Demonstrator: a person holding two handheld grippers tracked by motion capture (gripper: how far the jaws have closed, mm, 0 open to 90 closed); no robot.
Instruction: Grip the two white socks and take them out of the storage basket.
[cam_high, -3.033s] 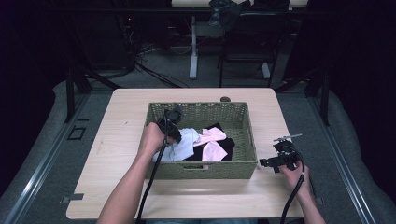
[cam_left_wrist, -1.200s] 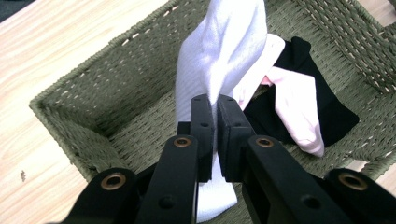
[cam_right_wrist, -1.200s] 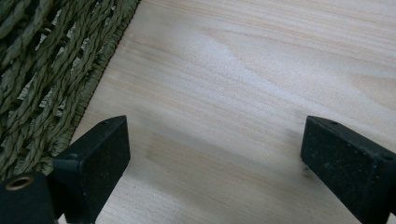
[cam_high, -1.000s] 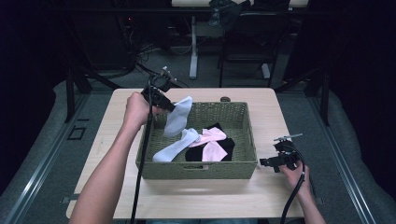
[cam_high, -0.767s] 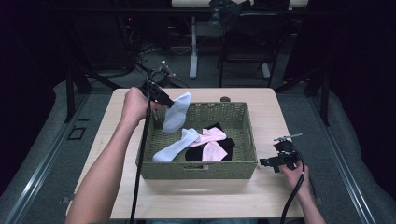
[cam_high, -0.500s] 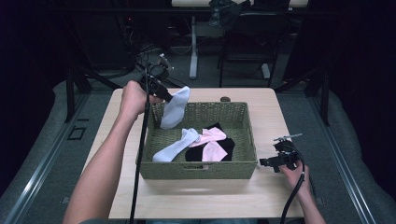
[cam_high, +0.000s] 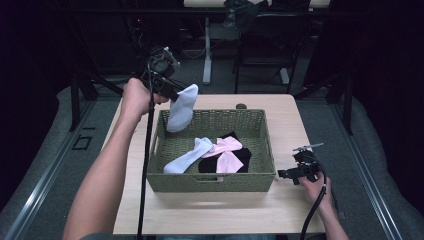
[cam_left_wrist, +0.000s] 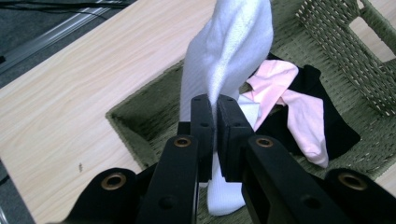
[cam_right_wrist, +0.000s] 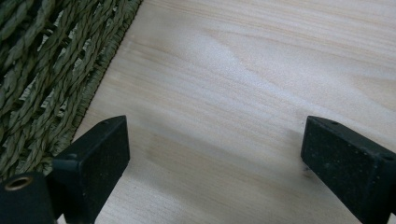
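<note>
A lab or recording room rather than a home; a bare pale wooden table (cam_high: 210, 212) stands alone on grey carpet (cam_high: 45, 170); beyond the left gripper (cam_high: 172, 92) the dark background holds black stands, loose cables and a white desk leg (cam_high: 207, 50) (with a dark chair (cam_high: 260, 45) beside it); metal floor rails (cam_high: 35, 190) flank both grippers.

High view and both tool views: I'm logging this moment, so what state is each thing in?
Left tool: shut on the white sock.
White sock: lifted, hanging above the basket's far left corner.
Right tool: open, empty, over the table.
Basket: upright, holding a second white sock, pink socks and black socks.
</note>
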